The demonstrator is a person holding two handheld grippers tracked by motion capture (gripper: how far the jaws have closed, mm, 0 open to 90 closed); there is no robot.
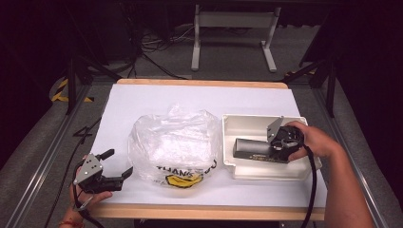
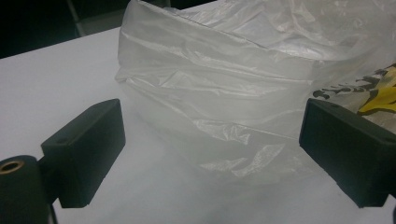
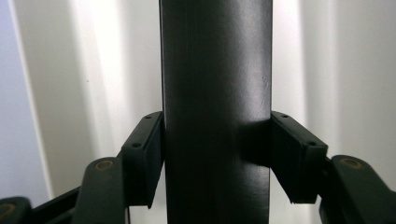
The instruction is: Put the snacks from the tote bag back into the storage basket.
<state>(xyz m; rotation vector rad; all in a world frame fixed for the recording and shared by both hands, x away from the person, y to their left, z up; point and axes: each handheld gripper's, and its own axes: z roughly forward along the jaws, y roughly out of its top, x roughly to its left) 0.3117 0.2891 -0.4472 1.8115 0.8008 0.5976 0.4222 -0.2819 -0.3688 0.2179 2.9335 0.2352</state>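
At the table's near left corner the left gripper [image 1: 116,167] rests low over the white sheet covering the table [image 1: 142,97], its blocky matte black jaws spread wide with nothing between them. Just beside it, to the right, sits a crumpled, translucent plastic bag [image 1: 173,140], thin and wrinkled, with black lettering and a yellow mark on its near side; in the left gripper view the bag [image 2: 233,93] bulges in soft folds just beyond the open jaws. Further right, touching the bag's edge or nearly so, lies a shallow rectangular white tray [image 1: 247,124] with smooth, rounded walls. Inside it lies a long black box [image 1: 252,148], matte and straight-edged. The right gripper [image 1: 266,151] has its jaws pinching this box [image 3: 217,93] from both sides, pads flat against its smooth faces
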